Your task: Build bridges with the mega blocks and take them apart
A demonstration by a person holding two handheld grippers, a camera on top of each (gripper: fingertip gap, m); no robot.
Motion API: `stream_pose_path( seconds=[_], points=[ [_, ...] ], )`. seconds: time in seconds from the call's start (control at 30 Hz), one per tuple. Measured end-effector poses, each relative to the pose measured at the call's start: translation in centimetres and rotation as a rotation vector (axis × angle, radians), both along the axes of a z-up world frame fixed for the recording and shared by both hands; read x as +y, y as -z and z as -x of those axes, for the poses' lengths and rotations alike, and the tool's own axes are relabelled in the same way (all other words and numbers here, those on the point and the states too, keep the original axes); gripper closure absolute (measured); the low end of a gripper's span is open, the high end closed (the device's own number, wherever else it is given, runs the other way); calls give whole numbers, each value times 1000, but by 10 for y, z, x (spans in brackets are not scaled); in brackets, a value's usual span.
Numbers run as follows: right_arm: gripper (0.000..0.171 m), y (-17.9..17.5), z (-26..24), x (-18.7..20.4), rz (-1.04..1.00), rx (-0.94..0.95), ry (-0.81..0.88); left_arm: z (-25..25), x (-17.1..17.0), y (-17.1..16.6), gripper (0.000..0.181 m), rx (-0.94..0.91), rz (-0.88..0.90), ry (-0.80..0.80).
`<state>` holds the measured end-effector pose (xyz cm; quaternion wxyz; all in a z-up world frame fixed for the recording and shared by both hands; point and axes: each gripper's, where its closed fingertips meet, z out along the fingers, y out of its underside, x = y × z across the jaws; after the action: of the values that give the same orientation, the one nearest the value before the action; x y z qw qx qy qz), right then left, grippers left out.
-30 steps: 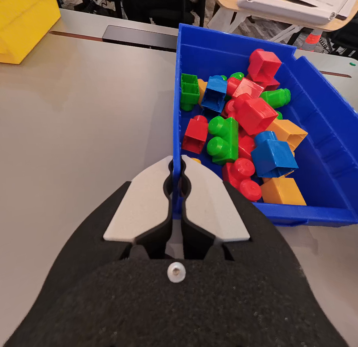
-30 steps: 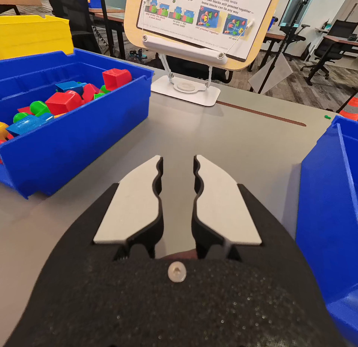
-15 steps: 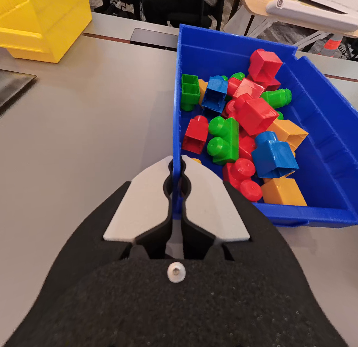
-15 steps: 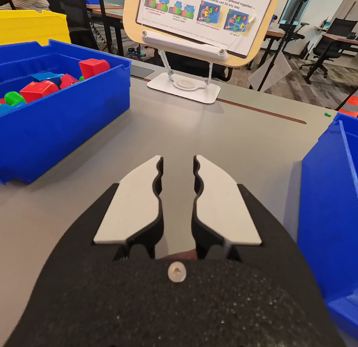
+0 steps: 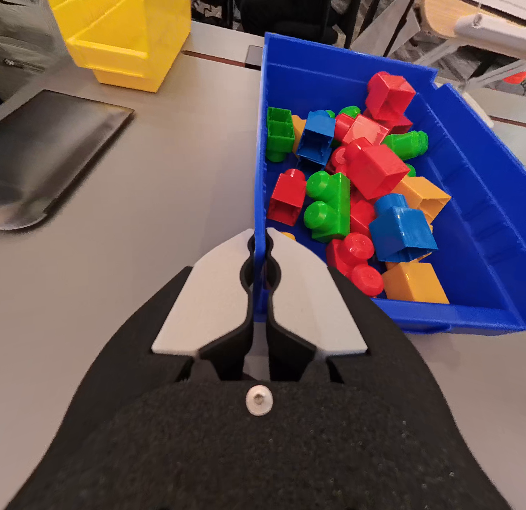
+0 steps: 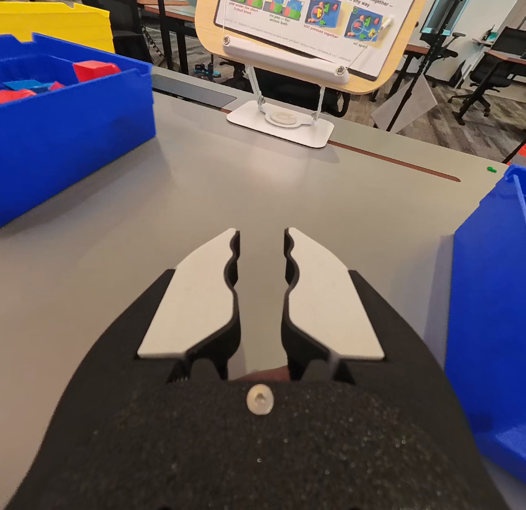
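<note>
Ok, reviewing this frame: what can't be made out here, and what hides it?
- Left wrist view: blocks low in the blue bin, buried under the pile.
- Right wrist view: inside of the second blue bin, hidden by its wall and cut off by the frame edge.
- Left wrist view: the black mat, blurred.

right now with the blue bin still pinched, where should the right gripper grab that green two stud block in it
Take the green two-stud block across its flat body, not the round studs, coming down from above. It lies on its side with studs pointing toward the bin wall, a red block close on that side. The right gripper is open and free.
</note>
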<state>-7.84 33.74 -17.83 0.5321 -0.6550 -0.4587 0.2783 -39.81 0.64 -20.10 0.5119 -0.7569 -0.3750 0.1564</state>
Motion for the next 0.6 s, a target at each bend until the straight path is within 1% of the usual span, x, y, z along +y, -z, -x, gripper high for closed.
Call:
stream_pose_path(
  seconds=[0.13, 0.2, 0.37, 0.47, 0.6],
  points=[
    [142, 3, 6, 0, 26, -2, -9, 21, -15, 0, 179, 6, 10, 14],
    [142, 1, 11, -2, 14, -4, -21, 32, -20, 1, 178, -44, -35, 26],
    [142, -6, 17, -8, -13, 0, -34, 56, -37, -1, 178, -44, -20, 31],
    [142, -2, 15, -7, -24, -15, -22, 64, -46, -1, 179, -3, 12, 36],
    [143, 3, 14, -7, 20, -10, -29, 61, -50, 0, 177, 15, 21, 30]
  ],
)
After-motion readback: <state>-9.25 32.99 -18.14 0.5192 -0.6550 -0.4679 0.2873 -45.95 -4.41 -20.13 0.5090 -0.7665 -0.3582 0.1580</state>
